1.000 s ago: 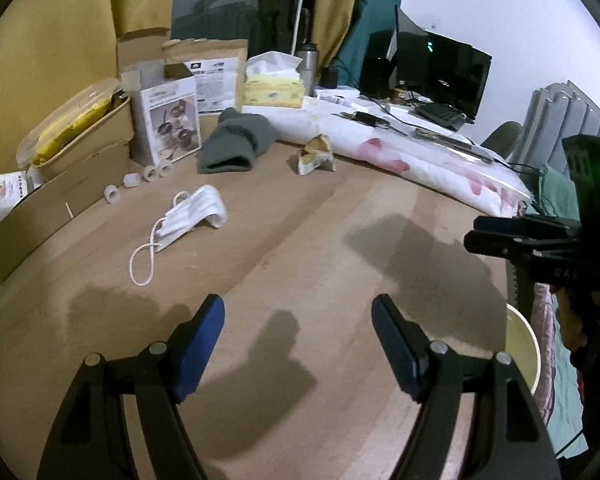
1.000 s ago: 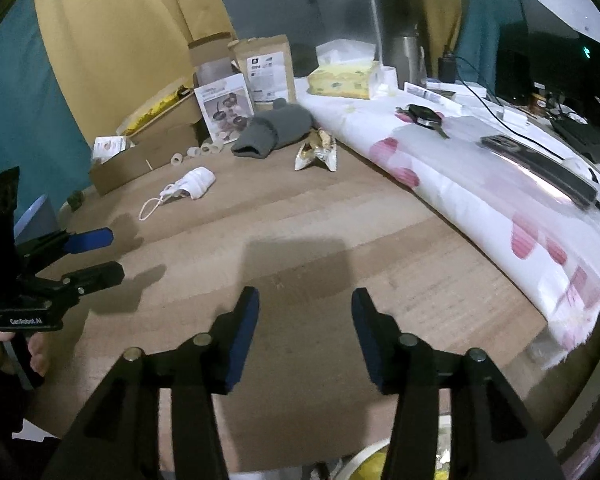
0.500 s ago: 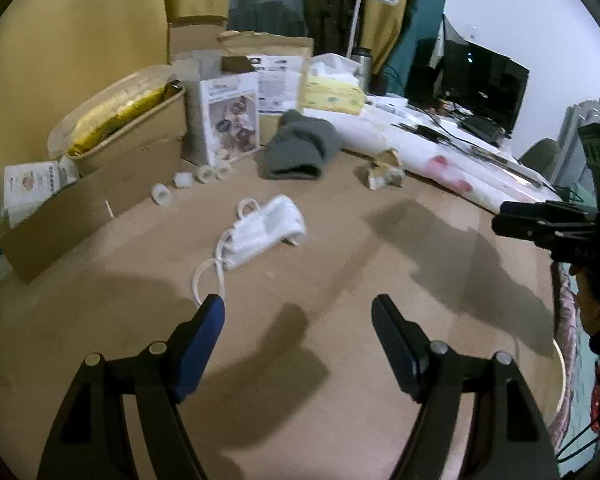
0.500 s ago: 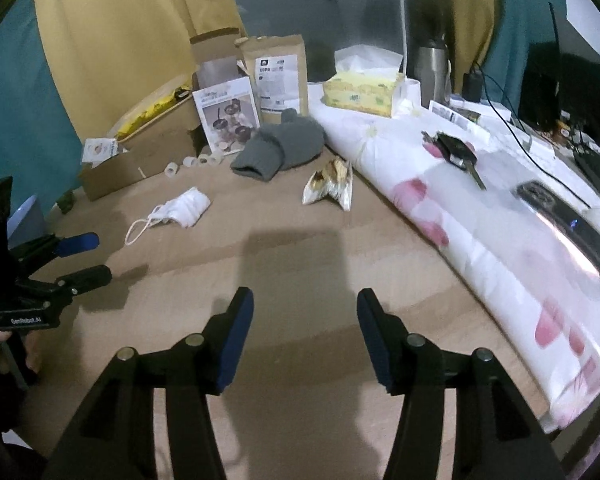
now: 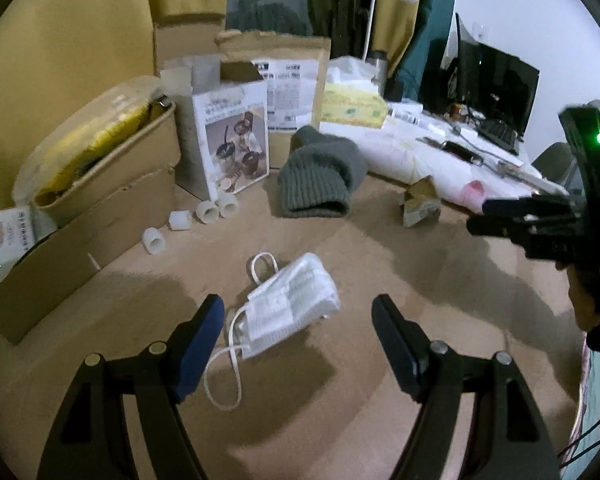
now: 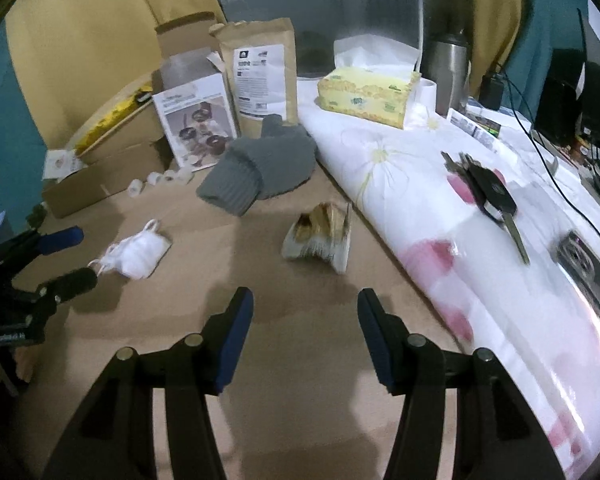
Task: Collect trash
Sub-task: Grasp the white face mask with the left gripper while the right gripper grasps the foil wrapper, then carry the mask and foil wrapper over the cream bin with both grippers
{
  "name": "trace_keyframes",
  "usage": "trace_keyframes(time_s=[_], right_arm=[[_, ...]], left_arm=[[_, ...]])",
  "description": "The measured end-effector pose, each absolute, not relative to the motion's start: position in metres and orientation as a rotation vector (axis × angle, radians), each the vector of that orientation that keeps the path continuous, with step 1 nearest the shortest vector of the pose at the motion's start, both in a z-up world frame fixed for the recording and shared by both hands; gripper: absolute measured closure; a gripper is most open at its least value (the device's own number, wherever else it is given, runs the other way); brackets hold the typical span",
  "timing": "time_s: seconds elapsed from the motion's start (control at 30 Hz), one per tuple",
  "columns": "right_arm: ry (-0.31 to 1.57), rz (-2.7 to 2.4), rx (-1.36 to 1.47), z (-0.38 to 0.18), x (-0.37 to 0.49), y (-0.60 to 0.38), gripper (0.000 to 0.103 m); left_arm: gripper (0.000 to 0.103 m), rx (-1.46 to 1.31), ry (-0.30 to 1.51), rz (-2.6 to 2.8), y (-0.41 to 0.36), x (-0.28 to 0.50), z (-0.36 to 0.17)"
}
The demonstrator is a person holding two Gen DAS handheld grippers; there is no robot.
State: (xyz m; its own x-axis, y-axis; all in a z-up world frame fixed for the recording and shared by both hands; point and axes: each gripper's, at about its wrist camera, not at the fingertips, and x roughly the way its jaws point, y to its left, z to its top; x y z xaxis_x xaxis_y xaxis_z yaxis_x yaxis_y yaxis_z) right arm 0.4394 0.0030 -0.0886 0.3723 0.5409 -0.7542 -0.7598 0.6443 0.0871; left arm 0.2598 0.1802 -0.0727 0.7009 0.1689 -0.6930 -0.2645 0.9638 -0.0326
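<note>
A crumpled white face mask [image 5: 290, 305] with ear loops lies on the wooden table, right in front of my open left gripper [image 5: 298, 316], between its blue pads. It also shows in the right wrist view [image 6: 140, 254]. A crumpled brown-and-white wrapper [image 6: 320, 236] lies just ahead of my open, empty right gripper [image 6: 305, 306]; it shows in the left wrist view too [image 5: 420, 204]. The right gripper [image 5: 524, 216] appears at the right edge of the left wrist view, the left gripper [image 6: 66, 256] at the left edge of the right wrist view.
A grey knit hat [image 5: 320, 178], several small white caps [image 5: 204, 216], cardboard boxes [image 5: 80, 240], a product box [image 5: 232, 148] and a brown paper bag [image 6: 262, 76] crowd the back. A flowered plastic-covered pad [image 6: 460, 216] with keys [image 6: 492, 196] and a tissue box [image 6: 364, 96] lies right.
Both grippers have moved forward: the left one closed in on the face mask, the right one on the wrapper. Both stayed open.
</note>
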Motion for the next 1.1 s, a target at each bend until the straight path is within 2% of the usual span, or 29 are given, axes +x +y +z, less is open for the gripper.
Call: trace_keyframes(time_s=[0.43, 0.47, 0.53, 0.57, 0.6, 0.67, 0.73, 0.83, 1.1], right_arm=[[0.889, 0.775, -0.298, -0.115, 0.491, 0.051, 0.051], [0.888, 0.775, -0.304, -0.117, 0.491, 0.053, 0.053], [0.894, 0.774, -0.327, -0.121, 0.491, 0.057, 0.079], [0.892, 0.774, -0.331, -0.122, 0.491, 0.057, 0.080], [0.888, 0.775, -0.332, -0.122, 0.490, 0.057, 0.084], [0.877, 0.780, -0.337, -0.121, 0.487, 0.056, 0.090], [0.870, 0.786, -0.331, -0.118, 0.483, 0.054, 0.092], [0.856, 0.792, -0.327, -0.111, 0.474, 0.049, 0.092], [0.830, 0.814, -0.312, -0.093, 0.439, 0.029, 0.092]], left_arm=[[0.027, -0.187, 0.835, 0.227, 0.207, 0.297, -0.098], [0.027, -0.195, 0.841, 0.220, 0.208, 0.298, -0.098], [0.028, -0.206, 0.852, 0.206, 0.210, 0.299, -0.100], [0.032, -0.211, 0.859, 0.201, 0.211, 0.300, -0.101], [0.045, -0.217, 0.866, 0.195, 0.211, 0.300, -0.103], [0.053, -0.229, 0.872, 0.195, 0.214, 0.299, -0.104], [0.068, -0.230, 0.871, 0.203, 0.214, 0.297, -0.104], [0.075, -0.226, 0.850, 0.204, 0.212, 0.293, -0.101], [0.077, -0.195, 0.782, 0.176, 0.190, 0.272, -0.080]])
